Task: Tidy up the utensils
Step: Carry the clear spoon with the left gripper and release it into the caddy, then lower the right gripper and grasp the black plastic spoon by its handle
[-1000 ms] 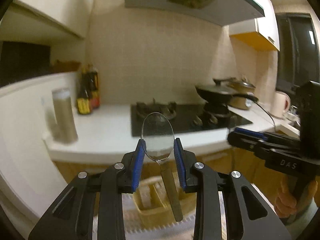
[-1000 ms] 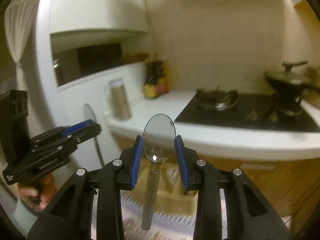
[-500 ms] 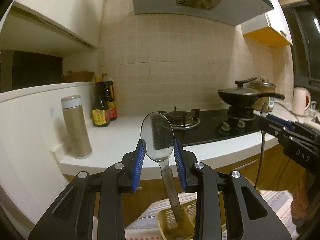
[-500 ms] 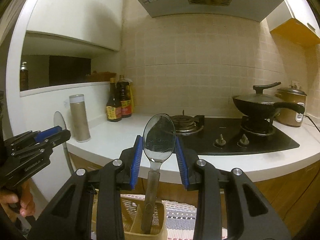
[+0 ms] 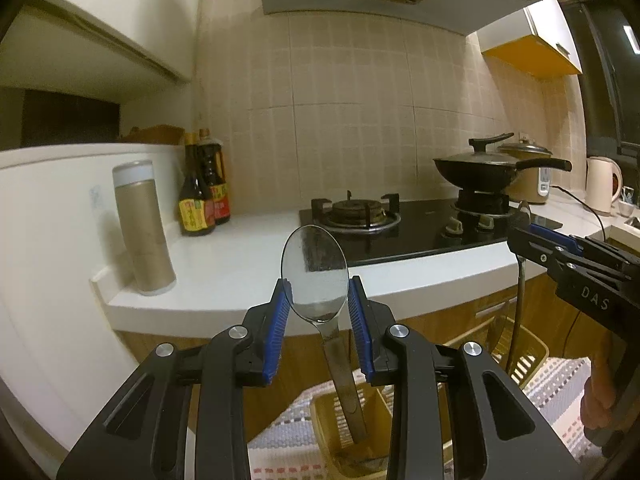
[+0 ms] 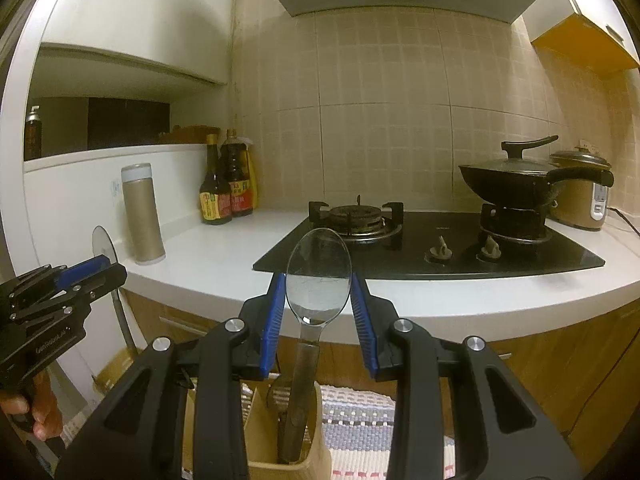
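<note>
My left gripper is shut on the bowl of a steel spoon, bowl up. Its handle hangs down into a compartment of the tan utensil basket. My right gripper is shut on a second spoon the same way, and that handle reaches into a basket compartment. Each gripper shows in the other view: the right gripper with its spoon's handle at the right edge, and the left gripper with its spoon bowl at the left.
A white counter carries a tall flask, sauce bottles, a black gas hob, a lidded wok, a rice cooker and a kettle. A striped mat lies under the basket. Wooden cabinet fronts stand behind.
Both grippers came down with their spoons still held. The handle ends now sit lower inside the basket compartments, and both views have steadied after the earlier blur.
</note>
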